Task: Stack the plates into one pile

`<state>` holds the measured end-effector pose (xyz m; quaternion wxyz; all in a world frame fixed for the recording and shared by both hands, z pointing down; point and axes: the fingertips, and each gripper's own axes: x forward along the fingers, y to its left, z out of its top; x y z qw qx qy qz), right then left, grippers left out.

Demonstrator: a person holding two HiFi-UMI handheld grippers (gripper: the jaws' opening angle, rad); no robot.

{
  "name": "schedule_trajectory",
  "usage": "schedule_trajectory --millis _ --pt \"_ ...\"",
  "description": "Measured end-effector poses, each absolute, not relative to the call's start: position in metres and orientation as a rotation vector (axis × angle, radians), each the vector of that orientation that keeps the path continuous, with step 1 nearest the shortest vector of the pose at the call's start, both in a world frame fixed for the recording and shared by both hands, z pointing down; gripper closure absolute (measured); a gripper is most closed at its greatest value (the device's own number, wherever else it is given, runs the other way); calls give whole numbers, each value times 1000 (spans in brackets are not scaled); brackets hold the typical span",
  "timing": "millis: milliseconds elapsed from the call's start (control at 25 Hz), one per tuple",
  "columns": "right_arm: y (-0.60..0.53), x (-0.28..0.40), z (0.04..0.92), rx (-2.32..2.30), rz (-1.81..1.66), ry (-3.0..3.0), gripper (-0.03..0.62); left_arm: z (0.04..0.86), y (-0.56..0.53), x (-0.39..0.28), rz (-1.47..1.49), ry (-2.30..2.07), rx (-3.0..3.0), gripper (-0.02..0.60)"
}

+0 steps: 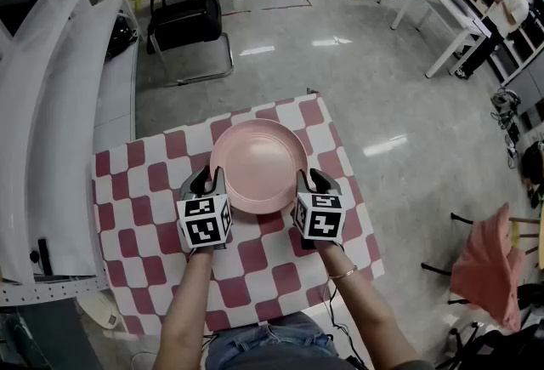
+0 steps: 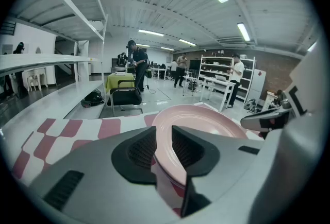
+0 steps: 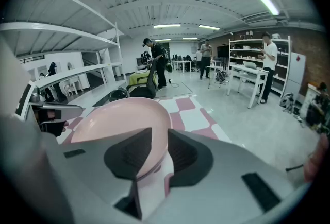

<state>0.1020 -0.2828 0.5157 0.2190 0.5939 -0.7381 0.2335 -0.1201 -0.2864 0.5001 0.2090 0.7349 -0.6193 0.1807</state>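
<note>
The left tool (image 1: 206,179) and right tool (image 1: 311,181) were pale grey with black ribbed pads (image 2: 142,148) — each bore a white cube (image 1: 204,222) printed with black square markers. A thin bracelet (image 1: 344,273) circled the right wrist; blue jeans (image 1: 263,341) showed at the bottom edge.

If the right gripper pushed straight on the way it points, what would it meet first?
The pink plate: its rim is already clamped between the right gripper's jaws. Past the plate, the line probably slopes down onto the checkered tablecloth, though depth is unclear.
</note>
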Motion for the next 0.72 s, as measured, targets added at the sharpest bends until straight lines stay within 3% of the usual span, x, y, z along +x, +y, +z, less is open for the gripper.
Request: schedule_trajectory --millis 720 --pt "-252 109 454 1598 542 -2288 574 442 -245 -102 348 -1808 2079 558"
